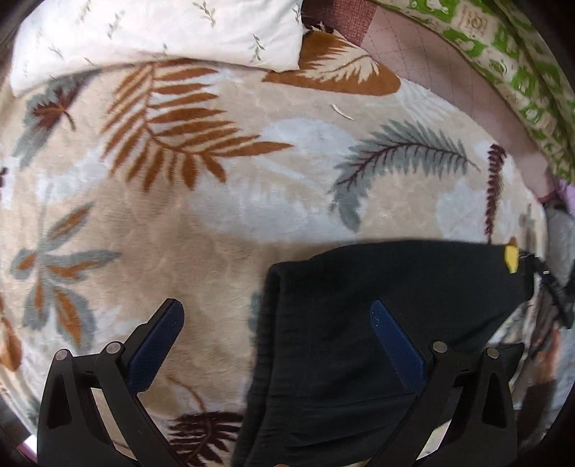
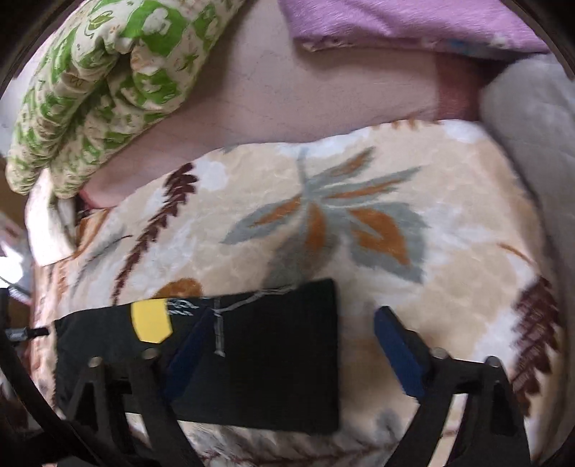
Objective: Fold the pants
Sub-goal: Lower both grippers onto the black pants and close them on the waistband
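Note:
Black pants lie folded flat on a beige leaf-print blanket. A yellow patch marks their far right corner. My left gripper is open above the pants' left edge, its right finger over the cloth and its left finger over the blanket. In the right wrist view the pants show a yellow patch and a grey print. My right gripper is open, straddling the pants' right edge. It holds nothing.
A white leaf-print pillow lies at the back left. A green-and-cream quilt is bunched along the back, on a pink sheet. A purple blanket and a grey cushion lie at the right.

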